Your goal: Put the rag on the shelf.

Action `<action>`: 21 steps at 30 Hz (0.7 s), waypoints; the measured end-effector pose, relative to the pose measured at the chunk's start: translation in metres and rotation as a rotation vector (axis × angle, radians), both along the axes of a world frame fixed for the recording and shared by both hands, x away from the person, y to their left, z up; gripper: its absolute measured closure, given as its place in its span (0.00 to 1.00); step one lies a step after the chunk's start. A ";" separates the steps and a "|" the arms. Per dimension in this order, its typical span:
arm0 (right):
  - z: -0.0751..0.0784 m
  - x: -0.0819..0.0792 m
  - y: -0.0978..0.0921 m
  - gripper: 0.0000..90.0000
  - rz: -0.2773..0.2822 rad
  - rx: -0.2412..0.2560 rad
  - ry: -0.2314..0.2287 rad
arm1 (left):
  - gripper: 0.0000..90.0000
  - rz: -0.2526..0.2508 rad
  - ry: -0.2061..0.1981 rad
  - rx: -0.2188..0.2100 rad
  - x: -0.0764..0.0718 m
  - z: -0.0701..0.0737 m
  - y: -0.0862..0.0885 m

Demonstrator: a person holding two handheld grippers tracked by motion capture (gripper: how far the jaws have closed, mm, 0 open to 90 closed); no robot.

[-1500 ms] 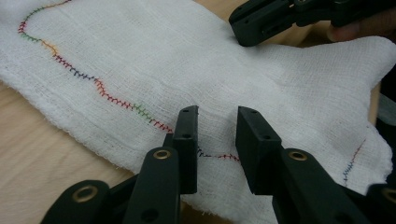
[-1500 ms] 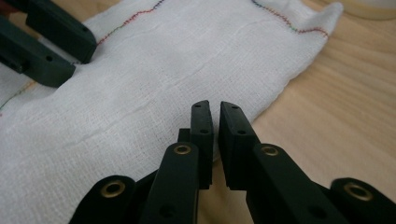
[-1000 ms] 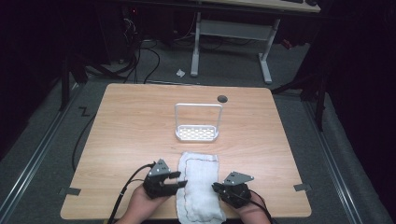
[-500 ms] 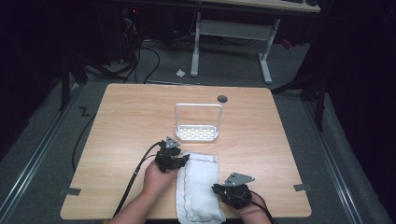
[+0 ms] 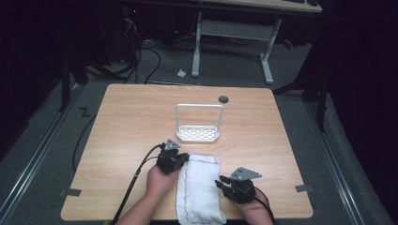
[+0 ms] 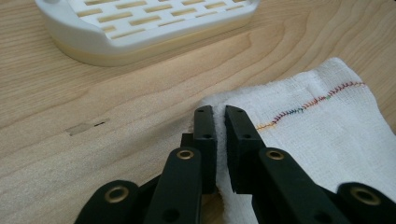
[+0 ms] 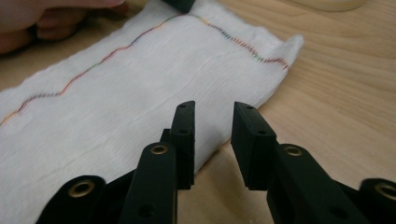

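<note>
Left gripper view – left claw (image 6: 219,114) pinching towel (image 6: 322,121)

towel (image 5: 199,192) near end cut off, rack (image 6: 140,28) cropped

No readable text, labels, brand marks or nos. anywhere: none on the cloth (image 5: 199,187), the white rack (image 5: 199,123), the tabletop (image 5: 126,122) or either gripper.
</note>
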State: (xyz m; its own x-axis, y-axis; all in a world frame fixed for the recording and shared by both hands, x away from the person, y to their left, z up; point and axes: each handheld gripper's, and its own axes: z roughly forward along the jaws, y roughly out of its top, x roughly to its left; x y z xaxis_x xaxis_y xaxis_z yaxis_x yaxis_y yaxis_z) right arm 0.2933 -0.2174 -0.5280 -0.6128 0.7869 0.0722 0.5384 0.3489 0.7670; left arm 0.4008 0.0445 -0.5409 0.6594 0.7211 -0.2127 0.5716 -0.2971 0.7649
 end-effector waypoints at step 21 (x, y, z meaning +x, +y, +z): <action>-0.011 0.069 0.021 0.89 -0.184 0.000 0.006 | 0.92 0.025 0.021 -0.021 0.001 -0.001 0.004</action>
